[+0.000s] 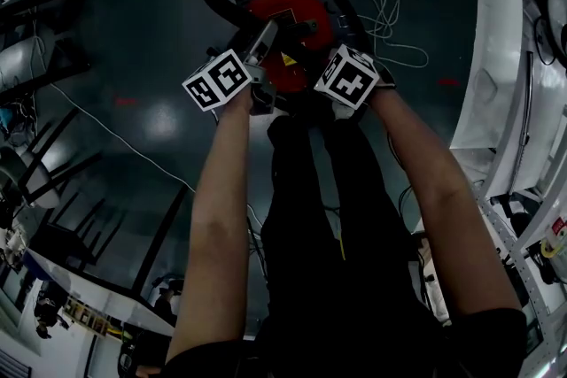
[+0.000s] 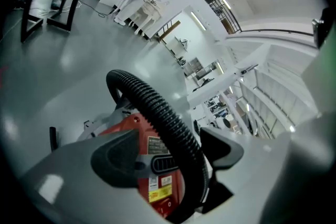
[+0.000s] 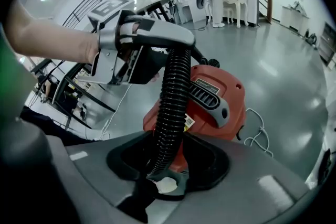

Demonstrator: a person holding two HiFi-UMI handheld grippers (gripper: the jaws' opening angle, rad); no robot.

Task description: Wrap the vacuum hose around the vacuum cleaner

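Your right gripper (image 3: 167, 157) has its jaws clamped on the black ribbed vacuum hose (image 3: 173, 102), just above the red canister vacuum cleaner (image 3: 223, 107) on the grey floor (image 3: 283, 60). Your left gripper (image 2: 176, 153) has its jaws apart, with the hose running loose between them, nearer the right jaw.

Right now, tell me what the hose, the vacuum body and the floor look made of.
Hose: black flexible plastic, matte, judging by its ribbed coils.
Vacuum body: hard red plastic with a slight gloss and a smooth moulded shell.
Floor: probably polished concrete or a coated surface; it is smooth, grey and mirrors the lights.
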